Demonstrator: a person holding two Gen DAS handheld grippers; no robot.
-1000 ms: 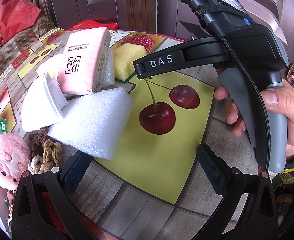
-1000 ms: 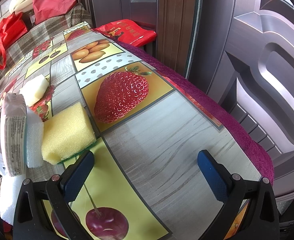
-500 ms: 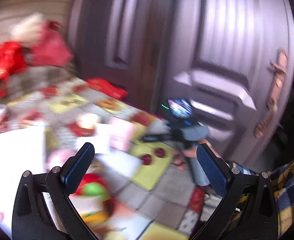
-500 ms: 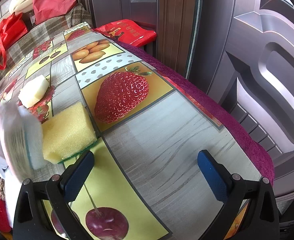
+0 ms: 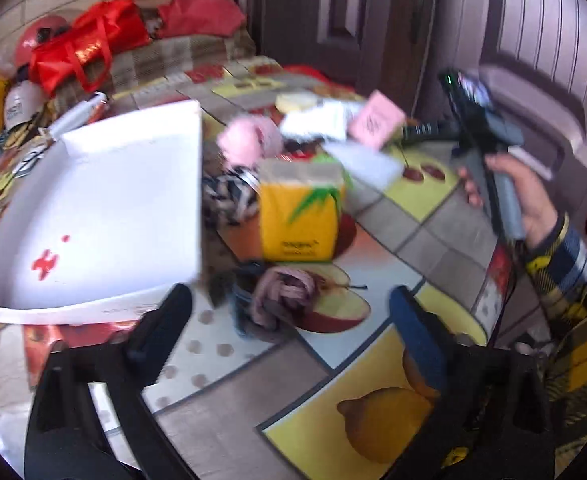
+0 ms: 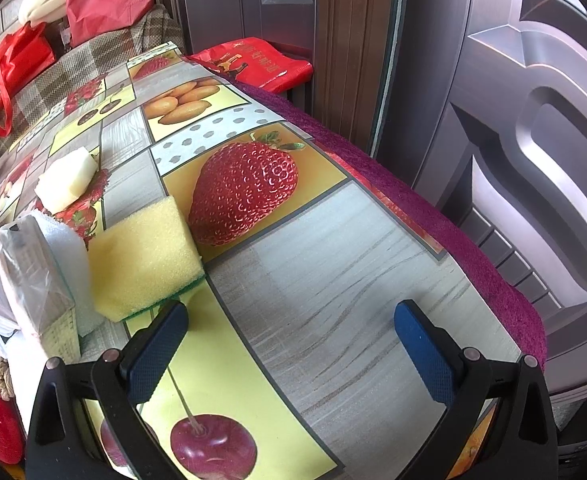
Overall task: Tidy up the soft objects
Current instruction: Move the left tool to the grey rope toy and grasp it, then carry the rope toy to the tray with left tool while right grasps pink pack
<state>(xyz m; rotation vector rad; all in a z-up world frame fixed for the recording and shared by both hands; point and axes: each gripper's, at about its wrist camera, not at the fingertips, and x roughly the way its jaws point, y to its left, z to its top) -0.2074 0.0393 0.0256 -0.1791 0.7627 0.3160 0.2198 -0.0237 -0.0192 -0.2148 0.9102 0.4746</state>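
Fruit-printed oilcloth table [image 5: 421, 236] holds the crumpled mauve cloth bundle [image 5: 283, 298], lying just ahead of the left gripper [image 5: 291, 316], whose empty jaws have just been closing; the right gripper [image 6: 291, 346] gapes, empty, farther off.

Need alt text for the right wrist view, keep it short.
The open, empty right gripper hovers over a fruit-print tablecloth. A yellow sponge lies just beyond its left finger, beside a wrapped tissue pack and a white foam block farther back. A brown door fills the right side.
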